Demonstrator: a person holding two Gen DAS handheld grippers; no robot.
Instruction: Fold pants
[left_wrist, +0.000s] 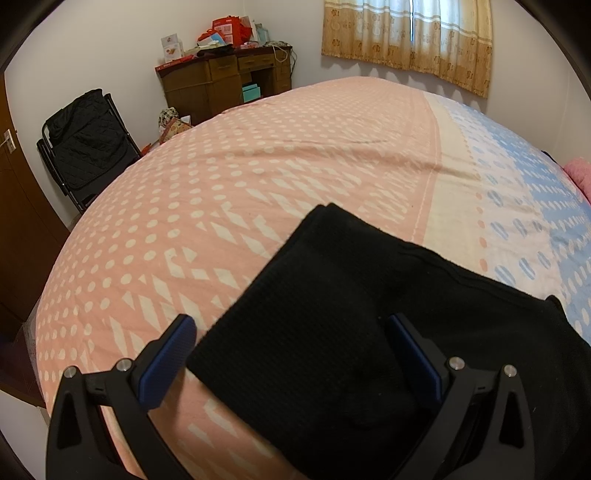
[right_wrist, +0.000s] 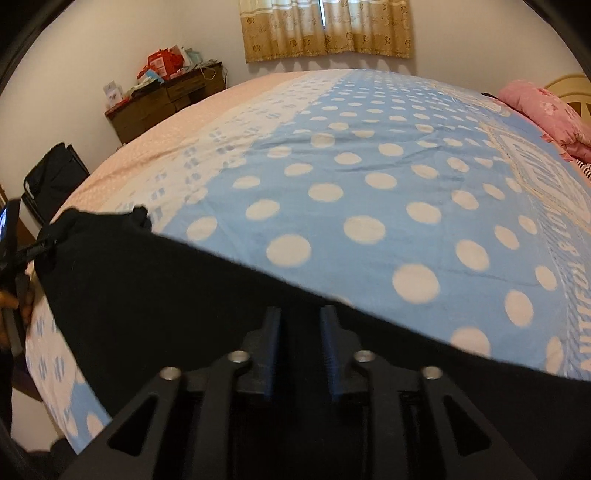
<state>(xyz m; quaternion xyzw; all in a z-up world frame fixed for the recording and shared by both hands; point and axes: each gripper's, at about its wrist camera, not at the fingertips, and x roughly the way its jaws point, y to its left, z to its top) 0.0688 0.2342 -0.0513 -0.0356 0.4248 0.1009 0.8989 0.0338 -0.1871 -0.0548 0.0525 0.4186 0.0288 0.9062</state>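
Note:
Black pants (left_wrist: 332, 295) lie on the bed, one end folded into a ribbed strip that reaches toward the pink part of the sheet. My left gripper (left_wrist: 291, 332) is open, its blue-padded jaws wide apart on either side of that strip, just above the cloth. In the right wrist view the pants (right_wrist: 166, 288) stretch across the near edge of the bed. My right gripper (right_wrist: 301, 321) is nearly closed, with black cloth of the pants between its jaws. The left gripper's body shows at the left edge of the right wrist view (right_wrist: 11, 236).
The bed (left_wrist: 258, 166) has a pink, white and blue dotted sheet. A pink pillow (right_wrist: 546, 114) lies at the head. A cluttered wooden desk (left_wrist: 225, 81), a black folding chair (left_wrist: 85, 147) and a curtained window (left_wrist: 406, 37) stand beyond.

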